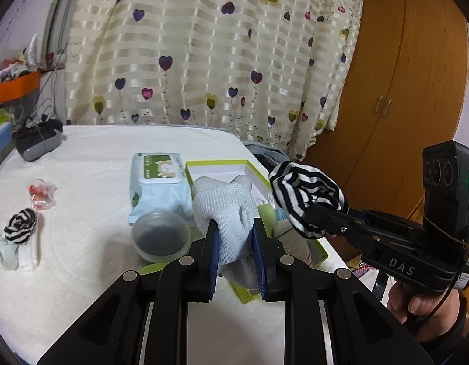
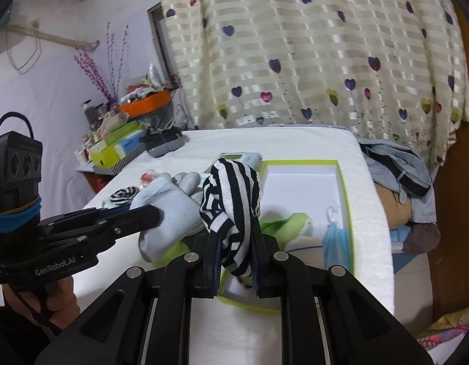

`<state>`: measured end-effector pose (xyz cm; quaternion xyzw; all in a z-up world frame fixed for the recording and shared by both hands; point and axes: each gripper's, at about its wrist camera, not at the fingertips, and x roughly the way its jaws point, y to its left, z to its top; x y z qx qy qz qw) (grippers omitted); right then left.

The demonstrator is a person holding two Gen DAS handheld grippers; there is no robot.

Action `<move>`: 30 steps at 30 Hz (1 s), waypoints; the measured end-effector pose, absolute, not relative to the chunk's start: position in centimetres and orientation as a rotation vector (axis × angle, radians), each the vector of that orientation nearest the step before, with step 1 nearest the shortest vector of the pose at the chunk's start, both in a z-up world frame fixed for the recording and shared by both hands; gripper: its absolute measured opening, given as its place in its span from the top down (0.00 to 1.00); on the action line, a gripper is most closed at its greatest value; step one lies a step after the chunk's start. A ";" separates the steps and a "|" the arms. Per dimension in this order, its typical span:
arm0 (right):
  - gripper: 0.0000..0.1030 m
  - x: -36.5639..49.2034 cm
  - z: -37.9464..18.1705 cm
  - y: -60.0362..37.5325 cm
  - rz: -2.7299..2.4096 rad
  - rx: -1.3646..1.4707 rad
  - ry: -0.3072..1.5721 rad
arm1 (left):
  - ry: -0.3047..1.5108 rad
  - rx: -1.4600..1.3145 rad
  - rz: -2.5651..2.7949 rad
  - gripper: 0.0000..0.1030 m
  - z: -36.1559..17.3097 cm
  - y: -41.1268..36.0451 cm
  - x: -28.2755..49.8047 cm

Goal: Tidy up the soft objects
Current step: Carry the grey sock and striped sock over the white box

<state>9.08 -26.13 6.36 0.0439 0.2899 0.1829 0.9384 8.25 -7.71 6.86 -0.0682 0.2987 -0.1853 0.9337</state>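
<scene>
Above the green box (image 2: 345,188), the left gripper (image 1: 236,240) grips a pale sock (image 1: 225,210) and the right gripper (image 2: 236,252) is clenched on a striped sock (image 2: 231,194). Better to lower each one inside the walls before releasing, beside the items already there.

We see a pale blue-white sock (image 1: 231,213) between blue pads (image 1: 214,243) of black metal, and at three o'clock a black-and-white striped sock (image 1: 304,194). The box (image 2: 345,188) is lime green outside, white inside. At twelve o'clock hangs a cream striped curtain (image 1: 204,45) with purple, pink and yellow hearts.
</scene>
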 end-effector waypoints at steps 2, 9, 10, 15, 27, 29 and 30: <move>0.84 9.3 6.4 -26.9 0.357 0.099 0.591 | 0.613 -0.139 -0.380 0.81 6.9 -8.0 8.7; 0.84 10.7 6.3 -29.4 0.297 0.124 0.588 | 0.616 -0.137 -0.384 0.81 7.0 -8.9 10.0; 0.84 11.1 6.3 -29.5 0.291 0.125 0.592 | 0.615 -0.136 -0.385 0.81 7.0 -8.9 10.0; 0.84 13.4 5.6 -30.1 0.273 0.114 0.609 | 0.622 -0.135 -0.383 0.81 7.0 -9.4 10.7; 0.84 19.7 2.0 -30.4 0.244 0.092 0.725 | 0.662 -0.135 -0.365 0.81 5.7 -10.1 13.5; 0.84 20.6 1.0 -30.3 0.258 0.090 0.753 | 0.669 -0.133 -0.365 0.81 5.4 -10.2 13.8; 0.84 21.0 0.5 -30.3 0.258 0.093 0.767 | 0.674 -0.130 -0.364 0.81 5.3 -10.3 14.1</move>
